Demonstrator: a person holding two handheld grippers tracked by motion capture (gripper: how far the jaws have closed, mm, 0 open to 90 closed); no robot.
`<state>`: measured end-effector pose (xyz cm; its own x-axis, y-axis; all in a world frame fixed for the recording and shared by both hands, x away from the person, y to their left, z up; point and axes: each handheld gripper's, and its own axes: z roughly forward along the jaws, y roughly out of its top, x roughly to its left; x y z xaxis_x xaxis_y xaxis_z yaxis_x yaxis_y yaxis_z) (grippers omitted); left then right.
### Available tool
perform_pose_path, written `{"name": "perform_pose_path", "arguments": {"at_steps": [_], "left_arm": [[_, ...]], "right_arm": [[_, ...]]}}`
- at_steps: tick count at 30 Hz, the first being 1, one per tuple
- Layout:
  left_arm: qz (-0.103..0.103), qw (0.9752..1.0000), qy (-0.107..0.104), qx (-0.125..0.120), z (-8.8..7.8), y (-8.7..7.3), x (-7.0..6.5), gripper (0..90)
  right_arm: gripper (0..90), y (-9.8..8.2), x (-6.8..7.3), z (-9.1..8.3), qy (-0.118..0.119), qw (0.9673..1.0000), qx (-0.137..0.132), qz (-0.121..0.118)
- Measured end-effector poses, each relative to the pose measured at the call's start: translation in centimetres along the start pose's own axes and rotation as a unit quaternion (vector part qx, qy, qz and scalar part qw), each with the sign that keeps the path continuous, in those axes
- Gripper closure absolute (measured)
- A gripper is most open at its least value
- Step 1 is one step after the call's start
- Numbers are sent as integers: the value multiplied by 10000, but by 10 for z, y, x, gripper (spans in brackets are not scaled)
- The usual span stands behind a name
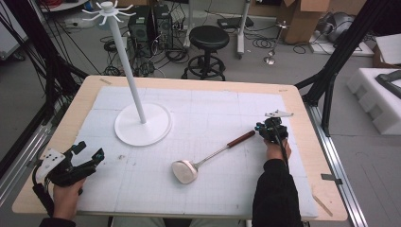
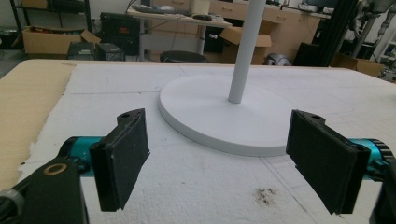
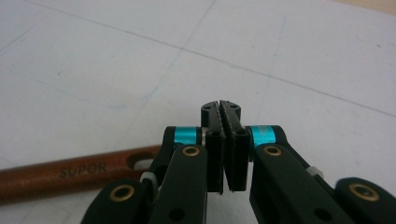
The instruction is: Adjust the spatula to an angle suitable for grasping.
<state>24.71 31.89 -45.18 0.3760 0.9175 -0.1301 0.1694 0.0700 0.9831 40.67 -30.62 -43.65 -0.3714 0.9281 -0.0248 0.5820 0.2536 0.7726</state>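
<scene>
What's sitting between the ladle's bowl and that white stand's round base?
Nothing: in the high view, only bare white mat separates the ladle from the stand's base.

A: What stood ahead of the left gripper (image 2: 219,163)?
B: A white stand (image 2: 219,116), its pole upright on a round base, on the white mat (image 2: 187,186).
A: Jaw condition?
B: Wide apart, nothing between.

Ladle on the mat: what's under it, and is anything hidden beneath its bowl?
The ladle lies on the white foam mat, bowl down, brown handle toward the shut right gripper. Only mat shows around it. The patch directly beneath the bowl is covered and cannot be seen.
</scene>
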Motion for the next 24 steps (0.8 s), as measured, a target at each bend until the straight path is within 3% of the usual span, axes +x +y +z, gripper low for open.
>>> {"name": "perform_pose_path", "arguments": {"at_steps": [2,6,9,13,14,15,18,19,22,24], "left_arm": [[35,10000,-18,-6,0,0,0,212],[47,10000,-42,-4,-1,0,0,212],[40,10000,-49,-10,-1,0,0,212],[19,10000,-43,-16,-1,0,0,212],[23,10000,-52,-14,-1,0,0,212],[23,10000,-52,-14,-1,0,0,212],[21,10000,-54,-20,-1,0,0,212],[18,10000,-55,-19,-1,0,0,212],[8,10000,-43,-15,0,0,0,212],[10,10000,-39,-11,0,0,0,212]], "right_arm": [[882,3,4,5,96,9996,151,-201],[890,2,7,10,313,9990,219,-229],[890,2,14,13,614,9970,315,-364],[890,3,22,14,768,9956,347,-405],[890,2,24,11,624,9968,335,-382],[890,2,24,11,624,9968,335,-382],[891,1,13,-3,242,9996,158,63],[891,1,9,-7,123,9998,138,95],[891,-1,-2,-16,-26,9996,77,258],[891,-4,-7,-17,52,9994,135,326]]}}
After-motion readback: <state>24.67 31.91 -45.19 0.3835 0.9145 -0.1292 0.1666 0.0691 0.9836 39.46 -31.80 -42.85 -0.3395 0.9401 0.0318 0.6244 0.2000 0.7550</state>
